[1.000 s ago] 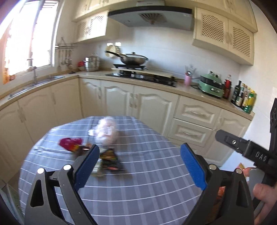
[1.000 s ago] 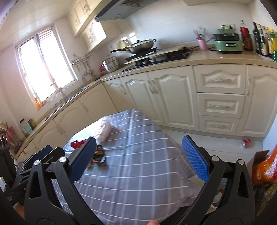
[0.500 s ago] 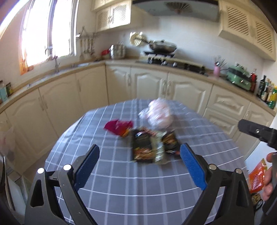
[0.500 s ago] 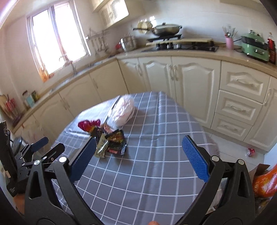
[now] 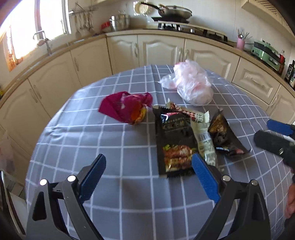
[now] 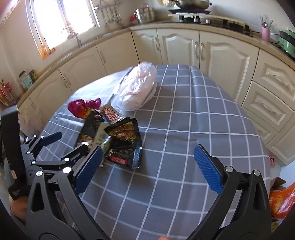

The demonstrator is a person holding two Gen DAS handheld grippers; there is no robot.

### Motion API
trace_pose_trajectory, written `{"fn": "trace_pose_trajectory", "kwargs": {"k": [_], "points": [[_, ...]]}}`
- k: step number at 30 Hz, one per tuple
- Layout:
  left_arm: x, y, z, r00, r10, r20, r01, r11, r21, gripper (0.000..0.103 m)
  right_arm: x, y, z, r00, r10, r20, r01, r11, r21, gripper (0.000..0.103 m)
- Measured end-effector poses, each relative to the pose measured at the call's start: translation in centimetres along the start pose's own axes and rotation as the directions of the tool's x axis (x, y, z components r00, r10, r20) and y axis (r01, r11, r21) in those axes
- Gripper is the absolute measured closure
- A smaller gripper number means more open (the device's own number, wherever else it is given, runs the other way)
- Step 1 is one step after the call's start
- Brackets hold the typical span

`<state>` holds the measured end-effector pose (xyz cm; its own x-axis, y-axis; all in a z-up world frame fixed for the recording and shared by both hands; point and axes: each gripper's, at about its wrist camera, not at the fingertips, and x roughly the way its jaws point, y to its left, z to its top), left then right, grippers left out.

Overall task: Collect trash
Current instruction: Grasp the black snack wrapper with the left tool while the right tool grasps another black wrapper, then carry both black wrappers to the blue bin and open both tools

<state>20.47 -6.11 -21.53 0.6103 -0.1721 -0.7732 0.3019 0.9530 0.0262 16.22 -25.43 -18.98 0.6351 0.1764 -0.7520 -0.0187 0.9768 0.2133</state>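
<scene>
Trash lies on a table with a grey checked cloth (image 5: 129,203). There is a crumpled magenta wrapper (image 5: 127,108), a large black snack packet (image 5: 175,140), a pale wrapper (image 5: 204,142), a smaller black foil packet (image 5: 223,136) and a clear pink plastic bag (image 5: 191,85). My left gripper (image 5: 148,171) is open and empty, just above the cloth, its right pad by the large packet's near end. My right gripper (image 6: 147,166) is open and empty, near the small black foil packet (image 6: 125,142). The bag (image 6: 138,88) and magenta wrapper (image 6: 83,107) lie beyond.
Cream kitchen cabinets (image 5: 166,51) and a counter with a stove and pan (image 5: 175,13) wrap around behind the table. A sink tap (image 5: 44,40) sits under the window at left. An orange bag (image 6: 280,199) lies on the floor at the right.
Both grippers have moved forward and down over the table toward the pile of wrappers. The trash now looks larger and closer. Both grippers stay open.
</scene>
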Motion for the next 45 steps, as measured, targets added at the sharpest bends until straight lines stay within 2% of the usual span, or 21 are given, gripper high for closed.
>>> {"fn": "trace_pose_trajectory", "kwargs": {"k": [8, 10, 13, 16, 18, 19, 20, 24, 25, 30, 33, 36, 37, 38, 39, 40, 41, 42, 43, 44, 45], "points": [[2.4, -1.6, 1.8, 0.999, 0.004, -0.044, -0.002, 0.999, 0.049, 0.012, 3.2, -0.1, 1.5, 0.996, 0.011, -0.089, -0.015, 0.999, -0.048, 0.006], [2.0, -1.5, 1.7, 0.999, -0.028, -0.038, 0.029, 0.999, 0.033, 0.035, 3.8, -0.1, 1.7, 0.992, 0.015, -0.127, -0.022, 0.998, -0.058, 0.006], [1.5, -1.3, 1.2, 0.999, -0.026, -0.031, 0.027, 0.999, 0.026, 0.055, 4.0, 0.9, 1.6, 0.988, 0.003, -0.152, -0.019, 0.995, -0.102, 0.007], [1.0, -0.8, 0.7, 0.998, -0.057, -0.012, 0.057, 0.998, 0.007, 0.060, 4.3, 1.9, 0.8, 0.992, -0.051, -0.118, 0.032, 0.987, -0.158, 0.020], [0.7, -0.3, 0.6, 0.995, -0.101, 0.001, 0.101, 0.995, -0.019, 0.064, 3.9, 2.6, 0.0, 0.993, -0.092, -0.071, 0.076, 0.976, -0.203, 0.038], [0.7, 0.0, 0.6, 0.992, -0.123, 0.002, 0.123, 0.992, -0.035, 0.066, 3.6, 2.7, -0.4, 0.995, -0.090, -0.052, 0.077, 0.975, -0.208, 0.055], [0.7, 0.2, 0.6, 0.991, -0.135, 0.002, 0.135, 0.990, -0.044, 0.067, 3.2, 2.6, -0.6, 0.995, -0.088, -0.044, 0.077, 0.976, -0.203, 0.063], [-0.2, 0.1, -0.5, 0.987, -0.159, 0.002, 0.159, 0.987, -0.037, 0.068, 1.5, 1.5, -2.0, 0.999, -0.043, -0.029, 0.038, 0.985, -0.166, 0.068], [-0.6, 0.0, -1.0, 0.987, -0.161, 0.003, 0.161, 0.986, -0.032, 0.068, 1.1, 1.3, -2.3, 0.999, -0.028, -0.028, 0.023, 0.988, -0.155, 0.074], [-2.5, -0.6, -2.9, 0.986, -0.169, 0.010, 0.169, 0.985, -0.034, 0.070, -1.0, 0.4, -4.1, 1.000, 0.017, -0.012, -0.018, 0.991, -0.131, 0.077], [-3.2, -0.7, -3.7, 0.985, -0.170, 0.013, 0.170, 0.985, -0.041, 0.078, -2.2, 0.2, -4.9, 0.999, 0.046, 0.002, -0.046, 0.990, -0.132, 0.077], [-3.7, -0.9, -4.3, 0.983, -0.184, 0.008, 0.184, 0.982, -0.048, 0.077, -2.6, 0.1, -5.6, 0.998, 0.067, -0.007, -0.068, 0.989, -0.130, 0.077], [-3.7, -1.1, -4.4, 0.986, -0.166, 0.005, 0.166, 0.985, -0.043, 0.068, -2.5, -0.1, -5.7, 0.997, 0.071, -0.015, -0.072, 0.989, -0.128, 0.072], [-3.6, -1.1, -4.4, 0.989, -0.146, 0.000, 0.146, 0.988, -0.042, 0.062, -2.4, -0.1, -5.8, 0.998, 0.067, -0.019, -0.068, 0.990, -0.123, 0.070], [-3.1, -1.3, -4.4, 0.990, -0.137, -0.016, 0.136, 0.990, -0.042, 0.051, -2.2, -0.2, -5.8, 0.998, 0.061, -0.025, -0.064, 0.991, -0.119, 0.066], [-3.2, -1.3, -4.4, 0.990, -0.144, -0.011, 0.144, 0.989, -0.040, 0.047, -2.3, -0.2, -5.8, 0.998, 0.060, -0.022, -0.062, 0.991, -0.121, 0.057], [-3.2, -1.6, -4.3, 0.991, -0.136, -0.013, 0.135, 0.990, -0.032, 0.047, -2.2, 0.0, -5.8, 0.998, 0.056, -0.022, -0.059, 0.990, -0.127, 0.057], [-3.1, -1.8, -4.3, 0.993, -0.121, -0.013, 0.120, 0.993, -0.020, 0.050, -2.0, 0.2, -5.8, 0.998, 0.052, -0.029, -0.056, 0.989, -0.134, 0.059], [-3.1, -1.9, -4.3, 0.994, -0.105, -0.009, 0.104, 0.994, -0.015, 0.066, -1.9, 0.3, -5.9, 0.998, 0.050, -0.031, -0.053, 0.989, -0.138, 0.070], [-3.1, -1.8, -4.3, 0.993, -0.116, -0.004, 0.116, 0.993, -0.017, 0.070, -2.0, 0.3, -5.9, 0.998, 0.054, -0.030, -0.058, 0.988, -0.141, 0.073], [-3.2, -1.6, -4.2, 0.991, -0.136, -0.001, 0.135, 0.990, -0.025, 0.081, -2.0, 0.3, -6.0, 0.997, 0.066, -0.030, -0.069, 0.987, -0.142, 0.078]]}}
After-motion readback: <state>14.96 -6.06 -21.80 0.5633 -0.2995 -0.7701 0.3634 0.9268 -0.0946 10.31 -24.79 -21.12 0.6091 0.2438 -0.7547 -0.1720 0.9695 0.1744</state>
